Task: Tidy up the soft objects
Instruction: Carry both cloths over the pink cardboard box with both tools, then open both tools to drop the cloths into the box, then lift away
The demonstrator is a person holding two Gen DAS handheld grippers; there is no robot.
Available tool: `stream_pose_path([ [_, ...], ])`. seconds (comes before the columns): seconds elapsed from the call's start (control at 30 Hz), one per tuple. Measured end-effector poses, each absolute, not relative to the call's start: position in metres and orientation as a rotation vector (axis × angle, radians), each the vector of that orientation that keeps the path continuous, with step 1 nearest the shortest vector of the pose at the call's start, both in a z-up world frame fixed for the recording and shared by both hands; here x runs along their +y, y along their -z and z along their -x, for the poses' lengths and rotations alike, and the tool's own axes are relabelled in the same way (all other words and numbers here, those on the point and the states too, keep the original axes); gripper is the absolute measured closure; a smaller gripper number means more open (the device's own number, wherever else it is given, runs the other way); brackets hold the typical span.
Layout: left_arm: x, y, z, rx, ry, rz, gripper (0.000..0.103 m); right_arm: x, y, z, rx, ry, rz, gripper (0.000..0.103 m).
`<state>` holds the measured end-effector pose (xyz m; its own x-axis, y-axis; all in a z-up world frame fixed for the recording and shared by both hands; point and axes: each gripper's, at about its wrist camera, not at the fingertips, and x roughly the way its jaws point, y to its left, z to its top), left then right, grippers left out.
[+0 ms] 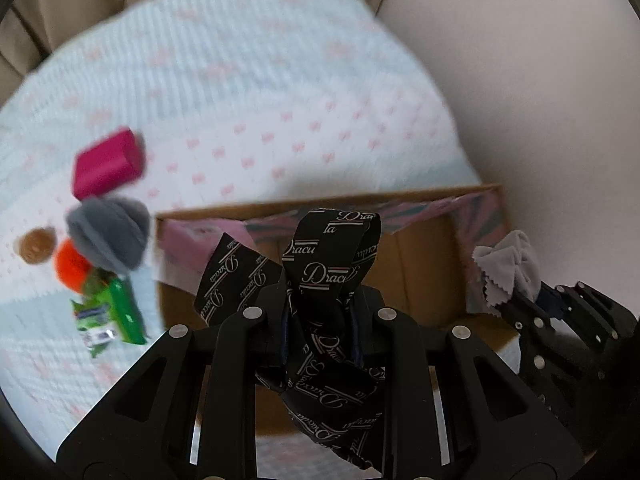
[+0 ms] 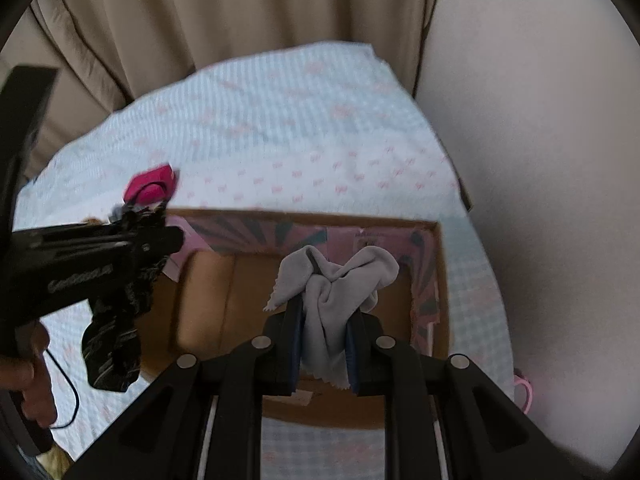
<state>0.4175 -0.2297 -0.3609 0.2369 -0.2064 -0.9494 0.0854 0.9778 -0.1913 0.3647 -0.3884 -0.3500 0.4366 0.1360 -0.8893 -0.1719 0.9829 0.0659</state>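
Left gripper [image 1: 320,308], bottom centre of the left wrist view: jaws narrow, pinched on the black printed ribbon [image 1: 332,256], which loops above the fingers and trails below them. Right gripper [image 2: 324,340], bottom centre of its own view: jaws narrow on the grey cloth [image 2: 336,284], folds bunched above the pads.

Both loads hang over the open cardboard box [image 2: 208,280], mid frame.

Judgement: step in hand is dropping each item into the box. To do it well, lower until the trailing ends are inside the walls, then open fully; the ribbon tail could snag a finger.

Pose: both grippers tilt downward toward the box, left one entering from the left edge of the right view.

Farther, left of the left wrist view: grey hat [image 1: 108,236], orange ball [image 1: 72,264], magenta block [image 1: 108,164] and green packet [image 1: 116,316] wait on the quilt [image 1: 280,100].
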Motion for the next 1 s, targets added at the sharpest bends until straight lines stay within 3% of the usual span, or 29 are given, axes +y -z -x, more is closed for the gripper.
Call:
stream_pose_path([
  [0.37,-0.247,0.423,-0.444,1.450,0.104,0.053,0.084,-0.390,0.415,-0.392,1.248,-0.279,0.053,0.087],
  [0.4,-0.249,0.422,-0.445,1.442,0.099,0.039,0.084,-0.389,0.418,-0.393,1.254,-0.284,0.054,0.086],
  [0.43,-0.250,0.423,-0.447,1.443,0.097,0.031,0.081,-0.389,0.421,-0.393,1.256,-0.286,0.061,0.078],
  [0.47,-0.250,0.423,-0.448,1.449,0.098,0.034,0.072,-0.388,0.423,-0.392,1.253,-0.292,0.065,0.071],
  [0.5,-0.251,0.424,-0.449,1.461,0.101,0.046,0.058,-0.388,0.424,-0.392,1.251,-0.301,0.065,0.042],
  [0.53,-0.251,0.425,-0.450,1.463,0.099,0.051,0.011,-0.387,0.425,-0.391,1.245,-0.311,0.064,0.006],
  [0.57,-0.251,0.425,-0.451,1.457,0.091,0.055,0.001,-0.387,0.425,-0.390,1.231,-0.323,0.063,0.000],
  [1.0,-0.247,0.395,-0.443,1.417,0.091,0.074,0.000,-0.393,0.417,-0.378,1.234,-0.344,0.071,0.000],
])
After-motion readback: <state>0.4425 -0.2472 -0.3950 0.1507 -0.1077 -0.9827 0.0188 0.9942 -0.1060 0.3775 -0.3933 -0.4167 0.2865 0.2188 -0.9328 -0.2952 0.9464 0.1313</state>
